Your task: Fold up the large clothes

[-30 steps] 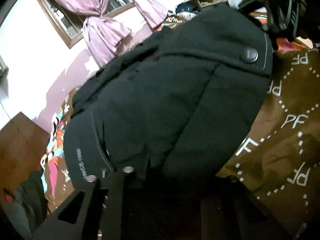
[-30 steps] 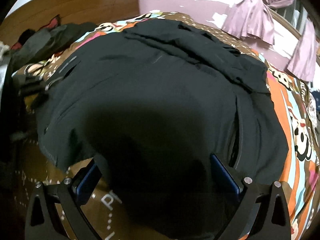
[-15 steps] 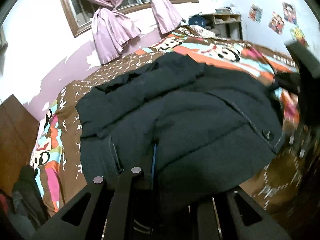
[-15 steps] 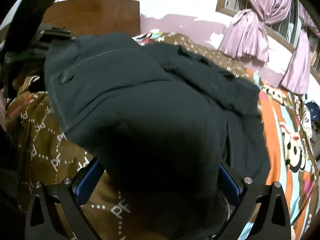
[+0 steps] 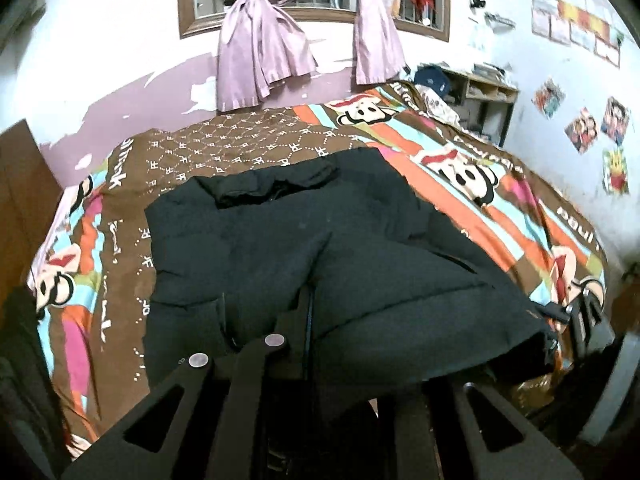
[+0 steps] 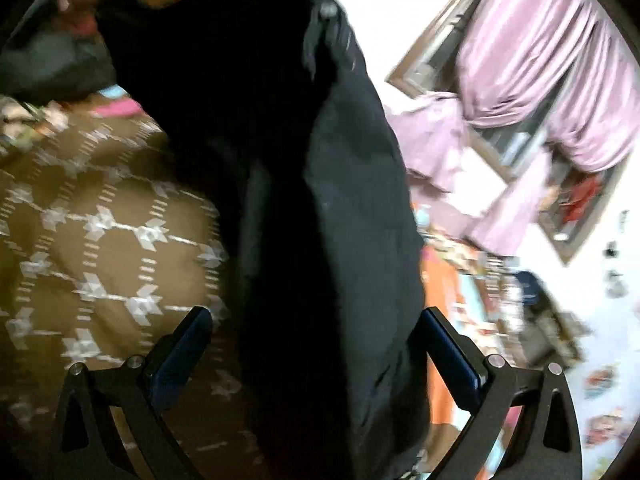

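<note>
Since a second ago the left gripper (image 5: 308,332), clamped on the jacket (image 5: 320,248), has lifted its hem off the bed (image 5: 224,152); right gripper (image 6: 316,344) stands wide around hanging fabric, so the fold is under way.

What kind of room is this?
Most likely a bedroom. A bed with a colourful cartoon-monkey bedspread fills the room, a black jacket is spread on it, and pink curtains hang at a window. Cartoon pictures are stuck on the wall.
</note>
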Demonstrator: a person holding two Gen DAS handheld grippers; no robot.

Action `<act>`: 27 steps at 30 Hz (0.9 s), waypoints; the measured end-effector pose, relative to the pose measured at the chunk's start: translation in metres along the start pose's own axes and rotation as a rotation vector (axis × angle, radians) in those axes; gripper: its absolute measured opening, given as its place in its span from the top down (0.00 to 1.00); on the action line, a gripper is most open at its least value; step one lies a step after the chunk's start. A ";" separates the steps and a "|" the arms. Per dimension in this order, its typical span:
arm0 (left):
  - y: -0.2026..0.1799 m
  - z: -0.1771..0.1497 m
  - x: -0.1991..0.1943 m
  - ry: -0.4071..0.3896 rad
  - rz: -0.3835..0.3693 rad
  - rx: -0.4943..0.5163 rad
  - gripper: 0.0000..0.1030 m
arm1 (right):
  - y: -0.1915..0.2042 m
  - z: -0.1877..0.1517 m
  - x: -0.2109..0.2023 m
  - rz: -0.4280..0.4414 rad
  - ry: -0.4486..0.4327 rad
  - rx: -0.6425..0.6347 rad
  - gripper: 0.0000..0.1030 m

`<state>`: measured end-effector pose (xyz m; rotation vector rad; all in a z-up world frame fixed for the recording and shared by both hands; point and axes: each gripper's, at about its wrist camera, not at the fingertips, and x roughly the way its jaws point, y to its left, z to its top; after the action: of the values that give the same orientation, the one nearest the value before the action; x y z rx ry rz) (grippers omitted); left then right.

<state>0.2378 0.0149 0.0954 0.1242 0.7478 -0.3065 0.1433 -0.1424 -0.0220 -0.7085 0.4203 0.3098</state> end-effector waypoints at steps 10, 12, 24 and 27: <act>0.014 -0.011 -0.014 -0.007 -0.014 -0.017 0.93 | -0.038 0.008 -0.008 -0.216 -0.075 0.087 0.37; 0.021 -0.012 -0.016 -0.005 -0.027 -0.033 0.93 | -0.056 0.018 -0.013 -0.140 -0.100 0.121 0.69; 0.036 -0.032 -0.033 0.039 -0.135 -0.030 0.91 | -0.140 0.099 -0.006 0.223 -0.113 0.454 0.89; 0.031 -0.040 -0.034 0.057 -0.126 -0.002 0.90 | -0.138 0.110 -0.008 0.229 -0.121 0.439 0.89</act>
<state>0.1983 0.0612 0.0899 0.0843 0.8145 -0.4230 0.2225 -0.1677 0.1344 -0.2111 0.4358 0.4562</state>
